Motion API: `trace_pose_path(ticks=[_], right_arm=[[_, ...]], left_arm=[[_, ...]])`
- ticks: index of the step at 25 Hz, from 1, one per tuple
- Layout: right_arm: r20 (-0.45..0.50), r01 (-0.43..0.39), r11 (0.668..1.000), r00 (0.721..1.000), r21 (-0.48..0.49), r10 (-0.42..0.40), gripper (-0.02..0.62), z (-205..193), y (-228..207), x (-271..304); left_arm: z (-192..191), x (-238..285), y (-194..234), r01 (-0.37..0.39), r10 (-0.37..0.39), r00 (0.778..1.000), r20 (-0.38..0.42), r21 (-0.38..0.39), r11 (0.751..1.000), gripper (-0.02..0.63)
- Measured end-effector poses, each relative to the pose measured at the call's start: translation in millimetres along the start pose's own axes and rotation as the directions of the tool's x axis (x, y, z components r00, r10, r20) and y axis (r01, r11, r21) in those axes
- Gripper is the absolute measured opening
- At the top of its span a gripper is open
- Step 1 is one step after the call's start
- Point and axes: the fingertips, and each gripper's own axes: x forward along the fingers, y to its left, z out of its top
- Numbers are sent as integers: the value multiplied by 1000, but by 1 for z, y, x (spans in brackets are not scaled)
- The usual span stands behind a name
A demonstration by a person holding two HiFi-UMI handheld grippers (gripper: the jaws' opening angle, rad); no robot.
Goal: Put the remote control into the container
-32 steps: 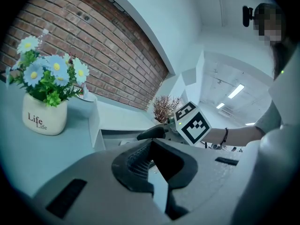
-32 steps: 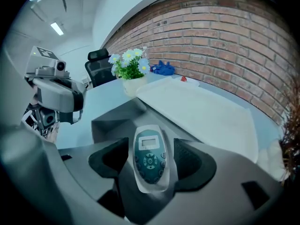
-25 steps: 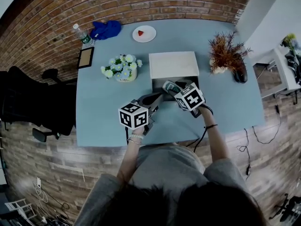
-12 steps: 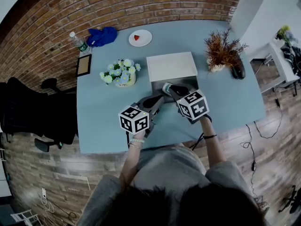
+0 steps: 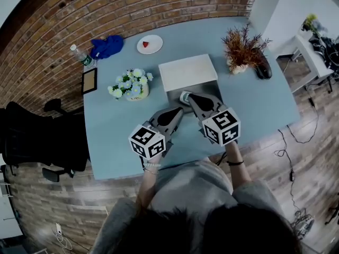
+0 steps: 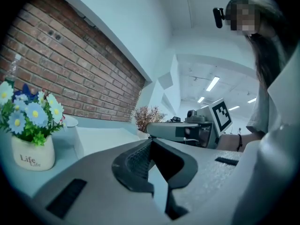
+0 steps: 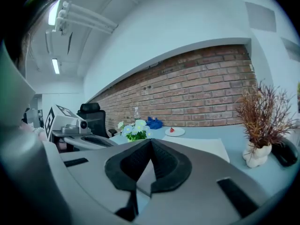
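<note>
**A:** The right tool points at the container, tips at its dark open part. The pale greenish end just beyond them looks like the remote control, lying inside. Its long axis? Can't tell.

**B:** The left tool is just beside and slightly farther off. Blue surface, brick wall beyond.

**A:** Left gripper view: jaws together, nothing between them. Flower pot off to the left.

**B:** Right gripper view: jaws closed and empty too, with the container's white top straight ahead. The right tool is nearer.
</note>
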Motion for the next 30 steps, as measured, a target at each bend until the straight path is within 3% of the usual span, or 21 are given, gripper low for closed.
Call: trace_pose_path(ticks=[7, 30], right_arm=[[101, 25, 1000, 995, -5, -24, -2, 24, 12, -17], [121, 19, 998, 993, -53, -12, -2, 29, 21, -14]], left_arm=[[18, -10, -16, 25, -28, 998, 54, 61, 998, 3], [34, -17, -16, 21, -33, 995, 92, 130, 991, 3]])
